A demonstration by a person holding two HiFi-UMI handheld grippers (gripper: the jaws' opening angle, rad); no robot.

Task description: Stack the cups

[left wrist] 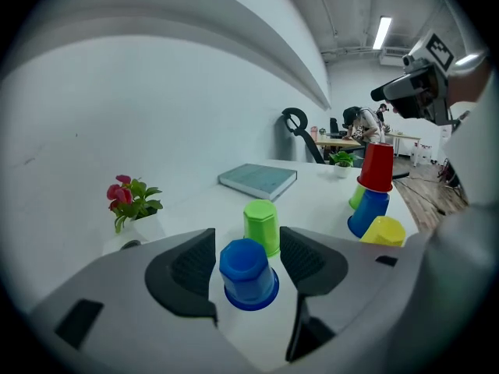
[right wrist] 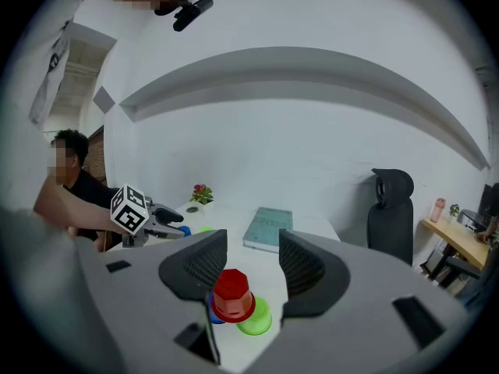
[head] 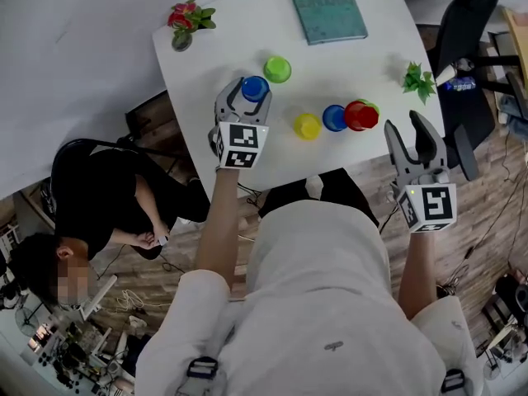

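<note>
- Step in hand: first pick. Left gripper (left wrist: 247, 244) sits low over the table, jaws apart and straddling an upturned dark-blue plastic cup (left wrist: 248, 275). A sliver of gap shows each side and the pads aren't pressing, so not yet gripped.
- Task items: the dark-blue cup stands rim-down nr the table's left side. An upturned lime-green plastic cup (left wrist: 261, 226) is just behind it, apart. Centre-front: an upturned yellow plastic cup (head: 307, 126). Just right of that, a second blue plastic cup (head: 334, 118) stands beside an upturned red plastic cup (head: 360, 115), w/ a pale-green plastic cup (right wrist: 257, 319) tight against the red one. Whether the red one already rests on another cup: cannot tell.
- Right gripper (right wrist: 252, 249): jaws wide apart, nothing betw. them. It is held off the table's right front corner; the red cup is in line beyond but well clear.
- Next move, in my judgement: close the left jaws on the cup wall, lift straight, carry over a neighbour, lower squarely. Light cup, tapered wall: a poor squeeze may pop or tip it.
- Progress: judged early, as most cups stand singly.
- Surface: smooth white table top (head: 363, 64). Teal-covered book (head: 324, 5) at far edge, small pot of red-pink flowers (head: 183, 23) at far left corner, small green pot plant (head: 418, 79) at right edge.
- Room: office. Wood-effect floor (head: 495, 221), black office chair (right wrist: 390, 209), white wall (right wrist: 312, 131), seated person in black (head: 99, 196) left of the table.
</note>
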